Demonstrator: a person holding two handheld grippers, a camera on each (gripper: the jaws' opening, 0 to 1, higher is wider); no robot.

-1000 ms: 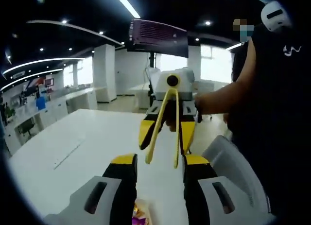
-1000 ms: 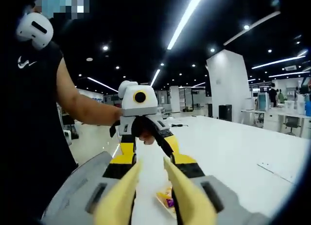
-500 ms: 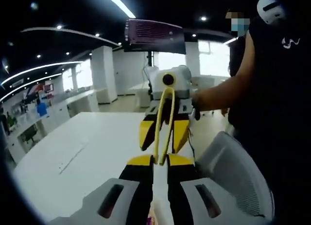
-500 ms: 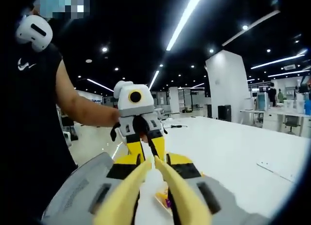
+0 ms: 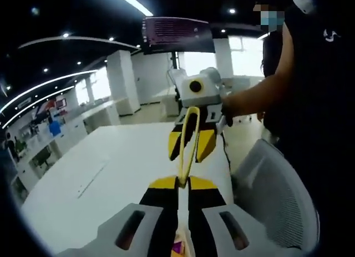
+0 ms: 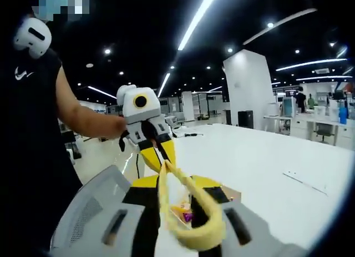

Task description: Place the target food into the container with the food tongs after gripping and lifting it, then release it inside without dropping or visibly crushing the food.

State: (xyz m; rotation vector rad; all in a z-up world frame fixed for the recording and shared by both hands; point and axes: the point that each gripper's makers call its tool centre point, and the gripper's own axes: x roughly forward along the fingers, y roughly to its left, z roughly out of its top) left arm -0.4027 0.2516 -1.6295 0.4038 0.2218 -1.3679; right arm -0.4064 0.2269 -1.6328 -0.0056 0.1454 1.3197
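Observation:
Yellow food tongs [image 5: 188, 140] span the gap between my two grippers above a white table [image 5: 116, 174]. In the left gripper view my left gripper [image 5: 182, 184] is shut on the tongs' tips, and opposite it the right gripper [image 5: 188, 152] clamps the tongs near the looped end. In the right gripper view the tongs' loop [image 6: 194, 233] lies between the jaws of my right gripper [image 6: 177, 185], with the arms running up to the left gripper [image 6: 161, 162]. Colourful food pieces [image 6: 183, 212] lie on the table below, also seen as food pieces [image 5: 177, 248] in the left gripper view.
A person [image 5: 310, 101] in a black top stands beside the table, holding both grippers. A grey mesh chair back [image 5: 277, 196] is close to the table edge, seen as the chair back [image 6: 83, 218] from the other side. A brown box edge [image 6: 230, 193] sits by the food.
My left gripper's jaws have gone from apart to shut on the tongs' tips. The tongs' two arms have been pressed together. Both views tilted slightly.

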